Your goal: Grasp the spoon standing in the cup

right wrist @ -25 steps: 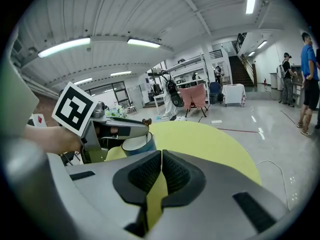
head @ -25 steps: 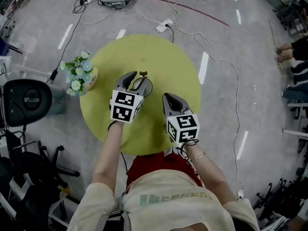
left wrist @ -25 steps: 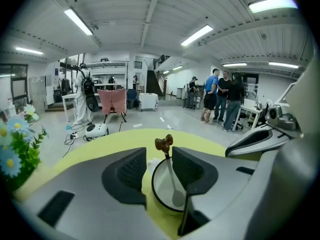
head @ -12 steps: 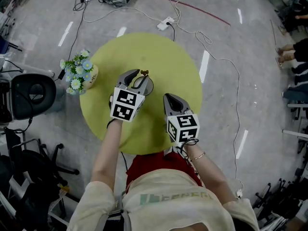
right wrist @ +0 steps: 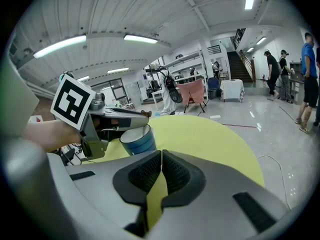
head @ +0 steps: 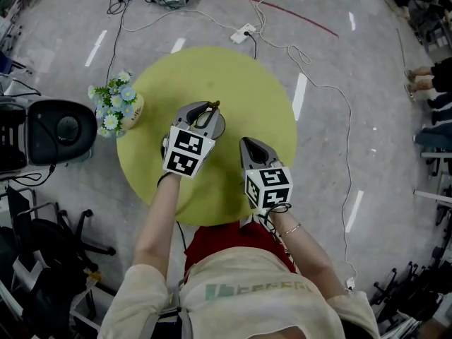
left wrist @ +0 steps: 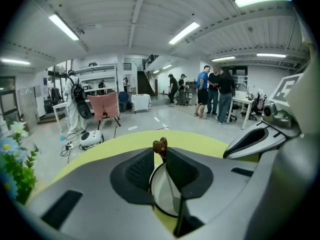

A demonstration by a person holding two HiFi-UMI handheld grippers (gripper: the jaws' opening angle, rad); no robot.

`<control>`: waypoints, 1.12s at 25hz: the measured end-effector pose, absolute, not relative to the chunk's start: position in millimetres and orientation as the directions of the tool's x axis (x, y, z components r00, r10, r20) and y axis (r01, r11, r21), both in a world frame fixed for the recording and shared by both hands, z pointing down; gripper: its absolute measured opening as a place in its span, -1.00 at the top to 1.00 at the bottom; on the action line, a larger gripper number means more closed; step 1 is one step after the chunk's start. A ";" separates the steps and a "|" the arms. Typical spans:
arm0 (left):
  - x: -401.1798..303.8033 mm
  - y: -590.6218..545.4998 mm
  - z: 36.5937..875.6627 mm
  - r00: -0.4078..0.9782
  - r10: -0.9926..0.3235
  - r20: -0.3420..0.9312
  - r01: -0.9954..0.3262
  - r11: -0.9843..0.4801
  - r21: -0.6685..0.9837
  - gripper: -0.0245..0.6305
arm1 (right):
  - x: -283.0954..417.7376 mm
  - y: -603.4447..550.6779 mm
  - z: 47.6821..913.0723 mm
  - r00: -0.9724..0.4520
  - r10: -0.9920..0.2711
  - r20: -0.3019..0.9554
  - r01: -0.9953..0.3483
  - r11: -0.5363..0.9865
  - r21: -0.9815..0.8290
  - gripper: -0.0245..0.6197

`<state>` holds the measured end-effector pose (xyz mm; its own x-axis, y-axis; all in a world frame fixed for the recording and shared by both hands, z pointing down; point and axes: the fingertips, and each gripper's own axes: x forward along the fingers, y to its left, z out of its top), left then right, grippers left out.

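The round yellow-green worktop (head: 240, 83) holds a flower pot (head: 119, 109) at its left edge and a blue cup (right wrist: 136, 141) near the middle. The job is almost done, I think.

The left gripper (head: 205, 107) has reached out over the cup. Its fingers (left wrist: 139, 171) have just been closing, and now only a thin gap is left between them. The spoon's brown top sits right in that gap. Both fingers look like they touch it, so the pinch seems to be made.

The right gripper (right wrist: 161, 156) waits nearer the person, apart from the cup. Its fingers are pressed together with nothing in them. It has no part in this job that I can see.

The cup stands upright on the worktop, under the left gripper.

The spoon (left wrist: 160, 146) stands in the cup, with its thin stem going down inside and its heart-shaped end poking up above the rim. What is left, I guess, is only to make sure the hold is firm.
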<state>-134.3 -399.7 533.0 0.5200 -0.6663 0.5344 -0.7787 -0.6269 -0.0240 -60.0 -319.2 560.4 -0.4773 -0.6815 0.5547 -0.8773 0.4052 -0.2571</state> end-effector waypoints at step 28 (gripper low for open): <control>-151.6 -387.8 483.3 0.499 -0.770 0.399 -0.829 -0.557 -0.039 0.76 | -67.4 -303.5 547.2 -0.485 -0.693 0.533 -0.873 0.416 -0.255 0.81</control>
<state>-151.6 -387.8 483.3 0.4987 -0.7696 0.3988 -0.8293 -0.5575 -0.0386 -67.4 -303.5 547.2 -0.4855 -0.6928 0.5333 -0.8731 0.4158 -0.2546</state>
